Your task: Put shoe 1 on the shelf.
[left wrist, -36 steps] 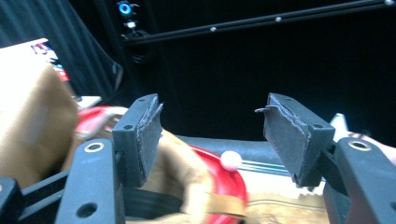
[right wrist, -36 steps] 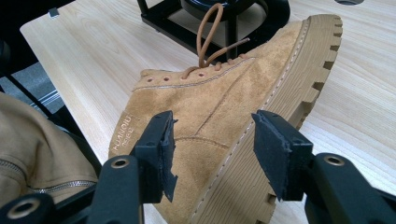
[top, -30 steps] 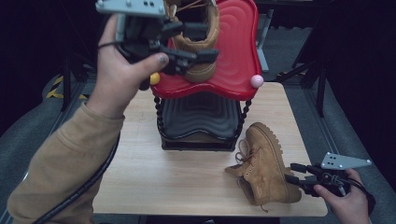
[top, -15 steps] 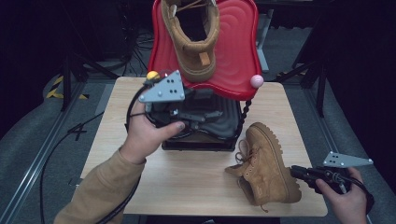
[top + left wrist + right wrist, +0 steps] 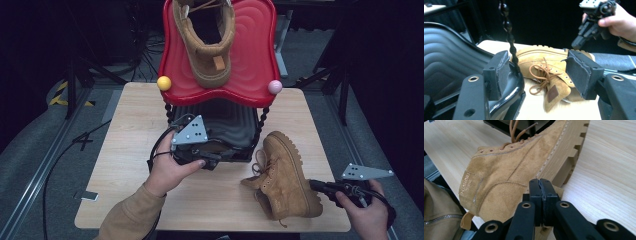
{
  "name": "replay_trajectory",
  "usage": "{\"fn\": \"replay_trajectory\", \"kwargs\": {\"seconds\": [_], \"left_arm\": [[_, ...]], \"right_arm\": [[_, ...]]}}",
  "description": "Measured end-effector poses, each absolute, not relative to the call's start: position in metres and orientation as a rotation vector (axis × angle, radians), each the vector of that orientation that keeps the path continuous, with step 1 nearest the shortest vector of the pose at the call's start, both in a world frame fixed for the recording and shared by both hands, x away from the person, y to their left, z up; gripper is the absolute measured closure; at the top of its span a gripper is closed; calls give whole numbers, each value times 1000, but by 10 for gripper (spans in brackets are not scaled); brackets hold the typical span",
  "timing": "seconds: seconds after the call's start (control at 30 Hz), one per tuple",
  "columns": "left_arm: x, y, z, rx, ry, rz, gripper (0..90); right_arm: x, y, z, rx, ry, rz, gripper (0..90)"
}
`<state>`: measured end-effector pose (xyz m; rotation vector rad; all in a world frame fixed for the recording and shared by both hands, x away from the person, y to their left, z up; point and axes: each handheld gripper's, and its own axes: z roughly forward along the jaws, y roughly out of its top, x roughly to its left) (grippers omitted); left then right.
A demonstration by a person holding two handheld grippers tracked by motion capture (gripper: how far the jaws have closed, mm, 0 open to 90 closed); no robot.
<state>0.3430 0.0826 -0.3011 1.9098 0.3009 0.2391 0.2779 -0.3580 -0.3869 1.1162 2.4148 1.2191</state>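
Note:
A tan suede boot [image 5: 287, 177] lies on its side on the wooden table [image 5: 130, 125], laces toward the rack. My right gripper [image 5: 315, 186] sits at its heel; its jaws have just been closing and the pads [image 5: 535, 187] now meet, shut, against the heel [image 5: 506, 170] with nothing visible between them. A second tan boot [image 5: 205, 40] rests on the red top tray [image 5: 250, 60]. My left gripper [image 5: 212, 159] is low at the front of the black lower tray [image 5: 235, 120], open and empty [image 5: 539, 75], looking toward the lying boot [image 5: 544, 65] and the right gripper [image 5: 576, 45].
The rack's twisted black posts [image 5: 509, 37] join the two trays. A yellow ball [image 5: 164, 83] and a pink ball [image 5: 275, 86] cap the red tray's front corners. Cables trail off the table's left side. Bare tabletop lies left of the rack.
My left hand has dropped from beside the boot on the red tray down to the front of the black tray. The right hand and the lying boot have stayed in place.

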Motion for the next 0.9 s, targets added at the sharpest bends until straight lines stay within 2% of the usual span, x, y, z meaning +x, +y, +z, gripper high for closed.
{"fn": "replay_trajectory", "kwargs": {"seconds": [0.37,0.9], "left_arm": [[345,83,-309,1940,315,236,360],[343,89,-309,1931,332,242,357]], "right_arm": [[281,-349,-394,1088,2452,1191,897],[281,-359,-393,1102,2429,1173,900]]}}
